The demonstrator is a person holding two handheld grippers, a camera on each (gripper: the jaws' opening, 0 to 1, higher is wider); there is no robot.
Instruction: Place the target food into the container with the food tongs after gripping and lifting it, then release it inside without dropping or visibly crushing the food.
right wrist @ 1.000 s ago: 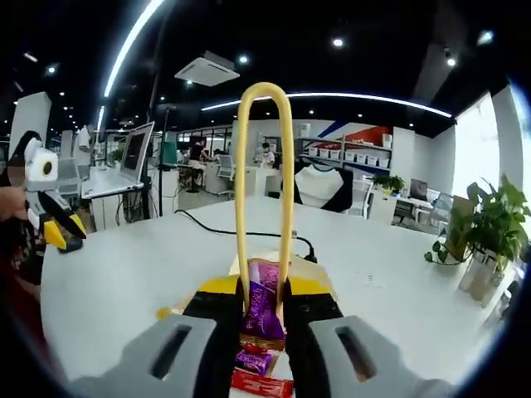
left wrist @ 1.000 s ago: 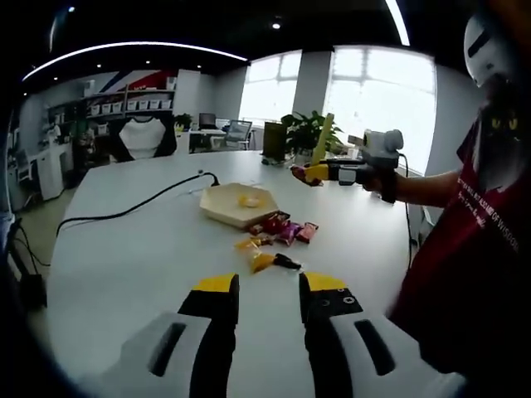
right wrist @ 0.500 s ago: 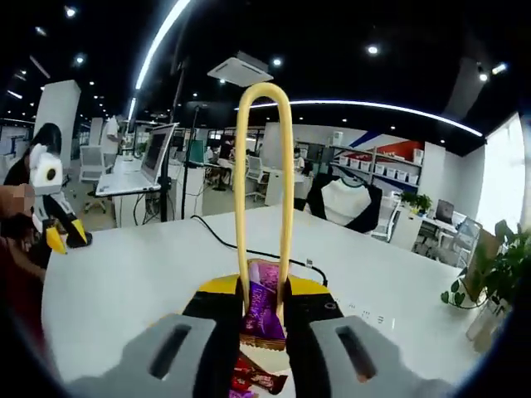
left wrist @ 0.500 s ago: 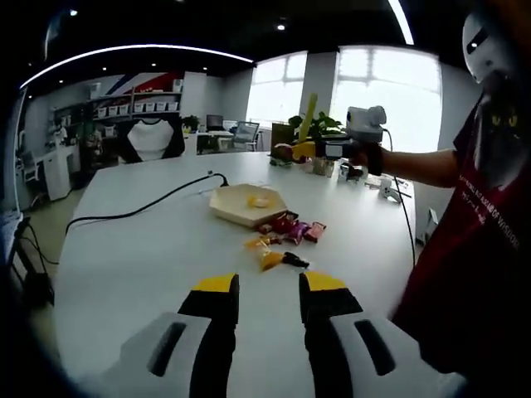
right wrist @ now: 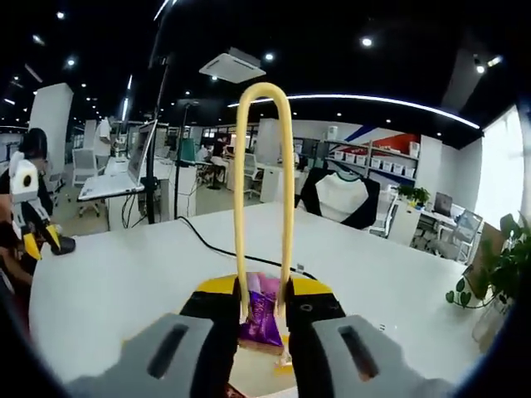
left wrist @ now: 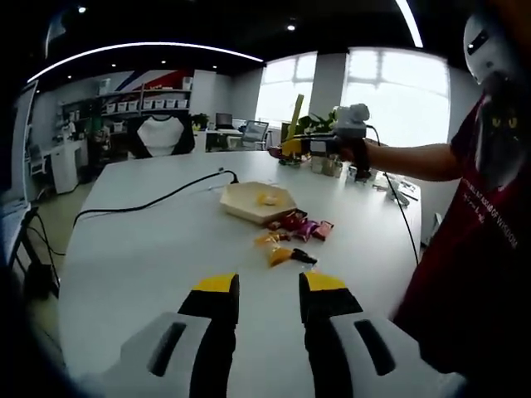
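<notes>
My right gripper (right wrist: 262,292) is shut on the yellow food tongs (right wrist: 241,182), whose loop rises upright in the right gripper view. The tong tips pinch a purple wrapped candy (right wrist: 262,313) held in the air; a beige surface (right wrist: 259,375) shows just beneath it between my jaws. In the left gripper view the hexagonal beige container (left wrist: 246,205) sits on the white table with a yellow piece (left wrist: 265,198) inside. The right gripper (left wrist: 295,148) hovers high behind it. My left gripper (left wrist: 261,290) hangs open over the near table, holding nothing.
Several wrapped candies (left wrist: 299,226) lie just right of the container, and a yellow one (left wrist: 282,255) lies nearer me. A black cable (left wrist: 149,204) runs across the table's left half. A person in a red shirt (left wrist: 473,249) stands at the right. Potted plants (right wrist: 498,278) stand beyond the table.
The right gripper with tongs and purple candy has moved up and left in the left gripper view, toward the container. In the right gripper view the red candies beneath have slid out of sight.
</notes>
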